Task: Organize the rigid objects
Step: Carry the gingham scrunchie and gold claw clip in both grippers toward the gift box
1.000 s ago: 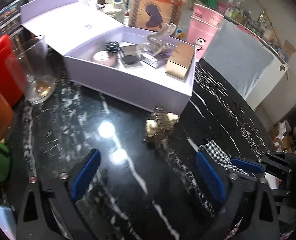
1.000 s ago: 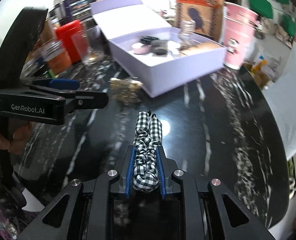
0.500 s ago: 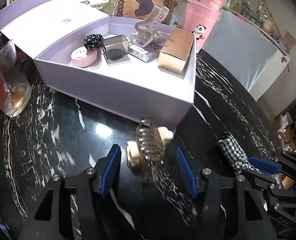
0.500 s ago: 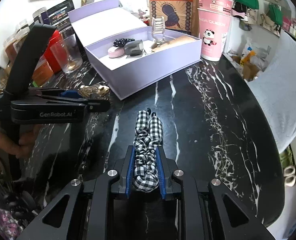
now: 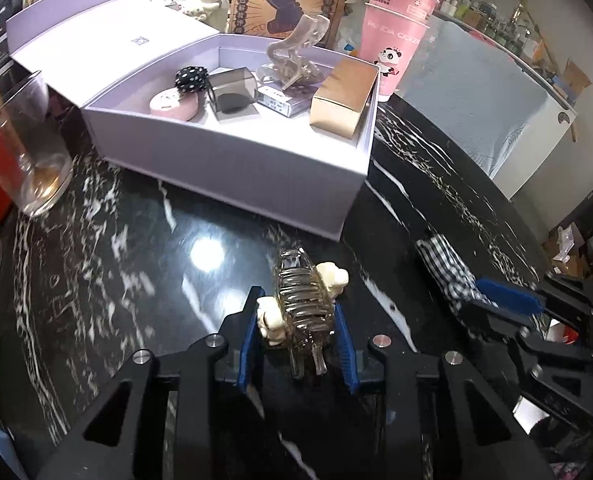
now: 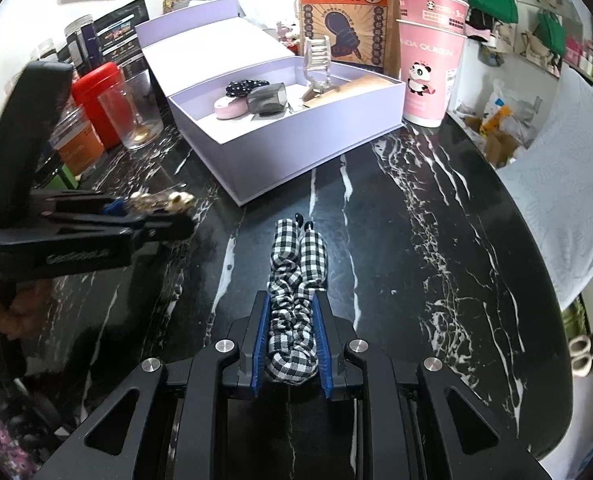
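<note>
Currently, left gripper point(image 5: 296, 334), jaws just closing, clamps hair claw point(image 5: 302, 300); right gripper point(image 6: 292, 342) clamps gingham scrunchie point(image 6: 294, 300) near "PANDA QUEEN" cup point(image 6: 430, 68).

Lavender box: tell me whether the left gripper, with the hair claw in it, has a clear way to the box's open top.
Probably yes. The left gripper, its jaws just closed on the hair claw, sits just in front of the lavender box. Only bare black marble table lies between; the lid is folded back.
</note>
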### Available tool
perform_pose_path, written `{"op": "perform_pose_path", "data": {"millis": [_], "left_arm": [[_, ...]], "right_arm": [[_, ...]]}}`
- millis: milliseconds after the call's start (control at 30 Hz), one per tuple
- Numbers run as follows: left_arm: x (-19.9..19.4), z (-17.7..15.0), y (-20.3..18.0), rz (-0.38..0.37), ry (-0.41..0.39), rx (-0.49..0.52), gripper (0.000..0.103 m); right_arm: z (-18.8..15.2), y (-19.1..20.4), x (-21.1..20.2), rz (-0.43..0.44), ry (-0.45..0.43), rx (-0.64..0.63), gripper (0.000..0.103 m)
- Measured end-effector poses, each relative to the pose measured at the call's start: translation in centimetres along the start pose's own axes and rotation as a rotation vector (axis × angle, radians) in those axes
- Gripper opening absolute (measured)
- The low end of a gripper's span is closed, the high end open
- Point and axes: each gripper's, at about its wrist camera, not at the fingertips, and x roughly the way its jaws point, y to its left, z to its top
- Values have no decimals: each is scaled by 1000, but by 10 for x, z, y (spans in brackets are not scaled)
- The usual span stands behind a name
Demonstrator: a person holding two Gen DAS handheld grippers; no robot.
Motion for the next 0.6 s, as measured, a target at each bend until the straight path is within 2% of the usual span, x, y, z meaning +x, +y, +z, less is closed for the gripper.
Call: {"op": "perform_pose_path", "data": {"millis": [67,200,267,367,467,600], "left_arm": [[-4,-5,1,3,1,-9,33],[-9,-15,6,-2,6,-38,33],[-10,-18,8,3,7,-44,33],[-12,-21,10,7,5,-50,33],[-14,-22,12,8,6,-54,33],[-16,-23,12,10,2,-63,33]], "right_arm": [[0,3,1,-10,-8,-10,24],[1,10,9,-47,-14,-26,40],[0,11,16,-68,-5,-27,42],[1,13,19,-87,-29,-37,42],[3,14,20,-81,-36,-37,29],[4,15,19,-38,-30,-35,26]]}}
